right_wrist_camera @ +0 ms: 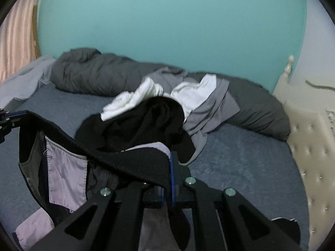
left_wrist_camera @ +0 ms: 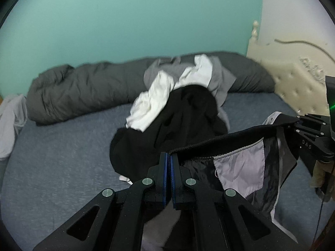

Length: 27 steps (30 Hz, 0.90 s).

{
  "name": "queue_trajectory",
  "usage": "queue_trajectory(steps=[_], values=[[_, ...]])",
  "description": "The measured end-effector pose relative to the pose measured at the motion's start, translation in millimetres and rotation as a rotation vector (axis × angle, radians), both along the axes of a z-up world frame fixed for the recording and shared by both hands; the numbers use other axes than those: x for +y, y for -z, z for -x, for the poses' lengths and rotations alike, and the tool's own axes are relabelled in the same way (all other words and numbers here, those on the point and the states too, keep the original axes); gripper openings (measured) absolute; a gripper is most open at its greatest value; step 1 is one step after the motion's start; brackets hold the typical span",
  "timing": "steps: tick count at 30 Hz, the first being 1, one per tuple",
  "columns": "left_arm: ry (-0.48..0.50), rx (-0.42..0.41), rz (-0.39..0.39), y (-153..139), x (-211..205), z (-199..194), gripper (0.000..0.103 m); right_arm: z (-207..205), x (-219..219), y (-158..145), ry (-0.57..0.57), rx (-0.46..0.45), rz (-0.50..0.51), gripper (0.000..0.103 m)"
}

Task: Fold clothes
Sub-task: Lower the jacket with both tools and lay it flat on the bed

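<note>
Left wrist view: the left gripper [left_wrist_camera: 168, 156] has its jaws closed on one end of the waistband of a pair of black shorts [left_wrist_camera: 270, 167]; the right gripper [left_wrist_camera: 298, 123], at the right edge, clamps the other end. The ribbed band runs taut between them, and below it hang dark glossy fabric and a pale lilac pocket lining [left_wrist_camera: 240, 171], turned outward, above the near right part of the bed [left_wrist_camera: 62, 156]. Beyond the shorts a clothes pile [left_wrist_camera: 178, 108] of black, white and grey items occupies the middle of the mattress, with a rolled grey duvet [left_wrist_camera: 83, 92] along the far edge by the teal wall [left_wrist_camera: 125, 21]. The near left area of the blue sheet is bare. Right wrist view: the right gripper [right_wrist_camera: 170, 156] is closed on the waistband, which drapes over its left finger; the left gripper [right_wrist_camera: 4, 115] holds the far end at the left edge. The shorts [right_wrist_camera: 100, 177] hang over the near left of the bed [right_wrist_camera: 240, 163]. Open sheet lies toward the tufted headboard [right_wrist_camera: 309, 156] at the right edge.
</note>
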State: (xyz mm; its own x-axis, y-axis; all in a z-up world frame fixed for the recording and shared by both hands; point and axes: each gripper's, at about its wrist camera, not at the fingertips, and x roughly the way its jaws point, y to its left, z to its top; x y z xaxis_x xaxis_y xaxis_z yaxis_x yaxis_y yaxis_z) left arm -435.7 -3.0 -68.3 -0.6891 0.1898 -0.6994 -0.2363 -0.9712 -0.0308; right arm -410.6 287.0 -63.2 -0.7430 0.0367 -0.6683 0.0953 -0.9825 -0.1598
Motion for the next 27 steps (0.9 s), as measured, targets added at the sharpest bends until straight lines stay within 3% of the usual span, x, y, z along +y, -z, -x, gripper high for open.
queue_trajectory(steps=[10,19,24,27], values=[[-0.033,-0.132,0.025,122.1,9.3,77.4,0.003,73.6,8.3,124.1,0.018,-0.121,-0.011,0.004],[-0.031,-0.178,0.066,182.6,20.1,108.9,0.003,110.0,14.6,206.7,0.033,-0.197,-0.023,0.004],[-0.033,-0.237,0.067,207.5,18.9,113.9,0.005,119.6,14.1,235.9,0.035,-0.261,-0.017,0.004],[-0.055,-0.2,0.019,196.8,10.2,106.5,0.026,117.9,17.0,235.2,0.035,-0.263,0.024,0.011]])
